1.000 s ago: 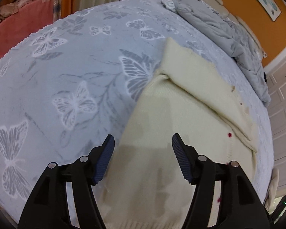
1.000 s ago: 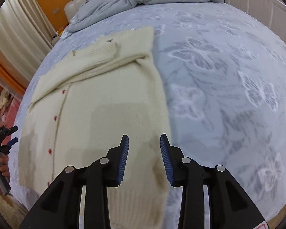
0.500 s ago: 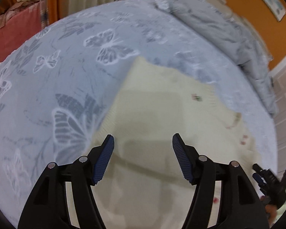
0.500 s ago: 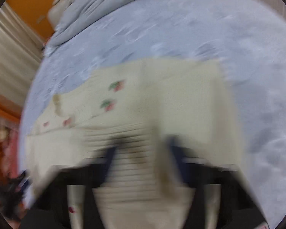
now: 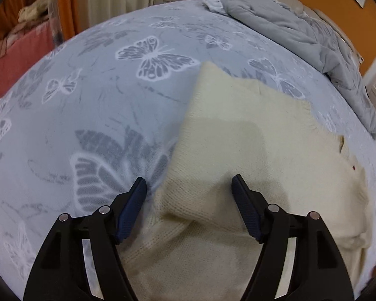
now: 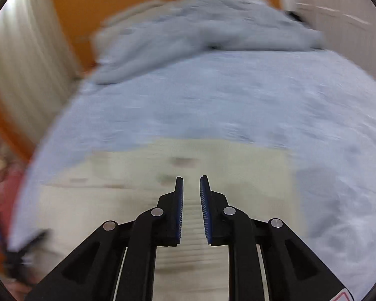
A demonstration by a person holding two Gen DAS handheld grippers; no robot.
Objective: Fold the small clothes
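Note:
A cream knit cardigan (image 5: 250,155) lies on the blue butterfly bedspread (image 5: 92,105), its lower part folded up over the rest. My left gripper (image 5: 189,200) is open, with its jaws wide apart just above the folded left corner and nothing between them. In the blurred right wrist view the cardigan (image 6: 238,173) lies flat ahead. My right gripper (image 6: 191,195) hovers over the ribbed hem, its jaws a narrow gap apart with ribbed knit showing in the gap; I cannot tell whether they pinch it.
A rumpled grey duvet (image 5: 300,37) lies at the head of the bed; it also shows in the right wrist view (image 6: 208,27). A pink blanket (image 5: 10,65) lies beyond the bed's left edge. Curtains and an orange wall stand behind.
The cardigan's lower part has been folded up over the body. My right gripper's jaws have narrowed and it has swung fast. My left gripper has moved forward along the left edge, still open.

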